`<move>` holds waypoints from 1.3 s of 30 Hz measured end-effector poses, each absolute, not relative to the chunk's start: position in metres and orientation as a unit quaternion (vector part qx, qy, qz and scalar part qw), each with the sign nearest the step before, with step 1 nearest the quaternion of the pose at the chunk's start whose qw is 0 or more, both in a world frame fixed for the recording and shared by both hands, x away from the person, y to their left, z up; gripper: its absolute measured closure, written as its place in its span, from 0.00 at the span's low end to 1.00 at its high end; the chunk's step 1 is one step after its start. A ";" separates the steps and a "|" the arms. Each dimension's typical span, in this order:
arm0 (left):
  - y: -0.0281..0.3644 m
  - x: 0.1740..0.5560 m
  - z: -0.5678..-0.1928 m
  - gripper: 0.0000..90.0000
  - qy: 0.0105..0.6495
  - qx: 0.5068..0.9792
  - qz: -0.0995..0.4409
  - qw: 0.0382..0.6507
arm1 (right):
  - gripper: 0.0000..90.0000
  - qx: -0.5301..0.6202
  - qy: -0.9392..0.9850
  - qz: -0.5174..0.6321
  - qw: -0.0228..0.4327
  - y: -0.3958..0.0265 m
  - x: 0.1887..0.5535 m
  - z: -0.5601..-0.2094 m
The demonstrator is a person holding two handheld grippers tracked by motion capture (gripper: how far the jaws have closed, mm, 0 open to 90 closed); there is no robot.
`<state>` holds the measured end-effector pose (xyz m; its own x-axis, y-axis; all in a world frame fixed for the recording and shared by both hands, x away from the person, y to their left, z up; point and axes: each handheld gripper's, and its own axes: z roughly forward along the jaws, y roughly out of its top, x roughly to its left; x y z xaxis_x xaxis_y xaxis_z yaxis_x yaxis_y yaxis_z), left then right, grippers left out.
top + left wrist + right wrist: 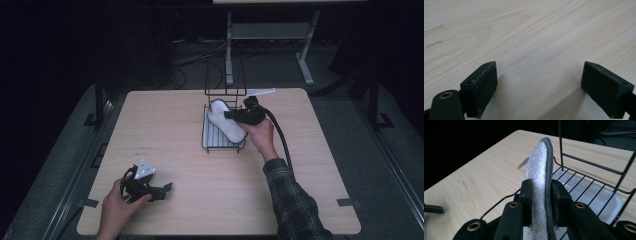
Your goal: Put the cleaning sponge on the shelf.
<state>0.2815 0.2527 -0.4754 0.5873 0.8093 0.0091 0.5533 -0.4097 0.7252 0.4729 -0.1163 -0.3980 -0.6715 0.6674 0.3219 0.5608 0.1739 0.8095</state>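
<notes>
A white fleecy slipper point(224, 125) with a black stitched sole edge stands on its side over a black wire rack point(220, 146) at the table's far middle. My right gripper point(232, 115) is shut on it from the right. In the right gripper view the two jaws clamp the slipper point(537, 157) between the pads, fleece to the left and sole edge to the right, with the rack's wires point(594, 165) beneath and behind. My left gripper point(165, 190) rests near the front left of the table. It is open, with bare wood between its jaws point(539, 85).
The rack has a tall wire back point(225, 80) and a pale tray point(610, 203) under its floor wires. A white tag point(262, 92) sticks out behind it. The wooden table point(165, 125) ends in dark floor, and a grey metal stand point(270, 31) lies beyond it.
</notes>
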 end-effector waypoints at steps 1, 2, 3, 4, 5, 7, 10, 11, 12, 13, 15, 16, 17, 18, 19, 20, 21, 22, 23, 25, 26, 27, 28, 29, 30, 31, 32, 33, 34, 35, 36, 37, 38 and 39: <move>0.253 0.281 -0.475 0.14 0.416 0.819 0.183 0.350 | 0.81 0.401 0.764 0.502 0.053 -0.115 0.473 -0.399; 0.253 0.281 -0.475 0.14 0.416 0.819 0.183 0.350 | 0.81 0.401 0.764 0.503 0.052 -0.115 0.473 -0.399; 0.253 0.281 -0.475 0.14 0.416 0.819 0.183 0.350 | 0.81 0.401 0.764 0.503 0.052 -0.115 0.473 -0.399; 0.253 0.281 -0.475 0.14 0.416 0.819 0.183 0.350 | 0.81 0.399 0.766 0.501 0.053 -0.113 0.473 -0.400; 0.253 0.281 -0.475 0.14 0.416 0.819 0.183 0.350 | 0.81 0.399 0.766 0.501 0.053 -0.113 0.473 -0.400; 0.253 0.281 -0.475 0.14 0.416 0.820 0.183 0.350 | 0.81 0.400 0.769 0.495 0.051 -0.112 0.474 -0.403; 0.253 0.281 -0.475 0.14 0.416 0.819 0.183 0.350 | 0.80 0.403 0.770 0.493 0.049 -0.111 0.474 -0.404; 0.253 0.281 -0.475 0.14 0.416 0.819 0.183 0.350 | 0.80 0.403 0.770 0.493 0.050 -0.111 0.474 -0.404; 0.253 0.281 -0.475 0.14 0.416 0.819 0.183 0.350 | 0.80 0.403 0.770 0.493 0.051 -0.111 0.474 -0.404; 0.253 0.281 -0.475 0.14 0.416 0.819 0.183 0.350 | 0.80 0.403 0.770 0.492 0.053 -0.111 0.474 -0.404; 0.253 0.281 -0.475 0.14 0.416 0.819 0.183 0.350 | 0.79 0.403 0.771 0.490 0.056 -0.111 0.475 -0.404; 0.253 0.281 -0.475 0.14 0.416 0.819 0.183 0.350 | 0.78 0.405 0.770 0.490 0.055 -0.111 0.475 -0.405; 0.253 0.281 -0.475 0.14 0.416 0.819 0.183 0.349 | 0.77 0.404 0.771 0.489 0.057 -0.111 0.475 -0.406; 0.253 0.281 -0.475 0.14 0.416 0.819 0.183 0.350 | 0.76 0.406 0.771 0.488 0.057 -0.111 0.475 -0.406; 0.253 0.281 -0.475 0.14 0.416 0.819 0.183 0.350 | 0.74 0.405 0.772 0.486 0.060 -0.111 0.476 -0.406; 0.253 0.281 -0.475 0.14 0.416 0.819 0.183 0.350 | 0.72 0.406 0.772 0.485 0.063 -0.110 0.476 -0.406; 0.253 0.281 -0.475 0.14 0.416 0.819 0.183 0.350 | 0.72 0.406 0.772 0.485 0.063 -0.110 0.476 -0.406; 0.253 0.281 -0.475 0.14 0.416 0.819 0.183 0.350 | 0.68 0.407 0.772 0.484 0.065 -0.111 0.476 -0.407; 0.253 0.281 -0.475 0.14 0.416 0.819 0.183 0.350 | 0.67 0.408 0.772 0.482 0.067 -0.111 0.476 -0.407; 0.253 0.281 -0.475 0.14 0.416 0.819 0.183 0.350 | 0.66 0.409 0.773 0.481 0.069 -0.111 0.476 -0.407; 0.253 0.281 -0.475 0.14 0.416 0.820 0.183 0.350 | 0.65 0.409 0.774 0.479 0.069 -0.112 0.476 -0.407; 0.253 0.281 -0.475 0.14 0.416 0.820 0.183 0.349 | 0.63 0.410 0.774 0.478 0.071 -0.112 0.476 -0.407; 0.253 0.281 -0.475 0.14 0.416 0.820 0.183 0.350 | 0.60 0.412 0.774 0.476 0.073 -0.113 0.476 -0.406; 0.253 0.281 -0.475 0.14 0.416 0.820 0.183 0.350 | 0.58 0.416 0.772 0.474 0.074 -0.113 0.476 -0.406; 0.253 0.281 -0.475 0.14 0.415 0.820 0.183 0.349 | 0.55 0.414 0.774 0.473 0.079 -0.115 0.477 -0.405; 0.253 0.281 -0.475 0.14 0.416 0.820 0.183 0.349 | 0.54 0.415 0.774 0.472 0.085 -0.116 0.477 -0.405; 0.253 0.281 -0.475 0.14 0.416 0.820 0.183 0.349 | 0.53 0.416 0.773 0.471 0.087 -0.118 0.476 -0.405; 0.253 0.281 -0.475 0.14 0.416 0.819 0.183 0.350 | 0.53 0.414 0.775 0.468 0.091 -0.120 0.477 -0.404; 0.253 0.281 -0.475 0.14 0.416 0.819 0.183 0.350 | 0.53 0.416 0.775 0.467 0.092 -0.122 0.476 -0.403; 0.253 0.281 -0.475 0.14 0.416 0.819 0.183 0.350 | 0.53 0.415 0.776 0.465 0.096 -0.124 0.476 -0.403; 0.253 0.281 -0.475 0.14 0.416 0.819 0.183 0.350 | 0.54 0.414 0.776 0.465 0.097 -0.126 0.476 -0.402; 0.253 0.281 -0.475 0.14 0.416 0.819 0.183 0.350 | 0.55 0.416 0.776 0.464 0.099 -0.128 0.475 -0.401; 0.253 0.281 -0.475 0.14 0.416 0.819 0.183 0.349 | 0.57 0.414 0.775 0.466 0.103 -0.131 0.474 -0.401; 0.253 0.281 -0.475 0.14 0.416 0.819 0.183 0.350 | 0.61 0.415 0.773 0.468 0.103 -0.133 0.473 -0.400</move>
<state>0.2814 0.2527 -0.4754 0.5871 0.8095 0.0092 0.5535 -0.4096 0.7252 0.4728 -0.1332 -0.4003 -0.6334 0.7392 0.2289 0.5460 0.2173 0.8091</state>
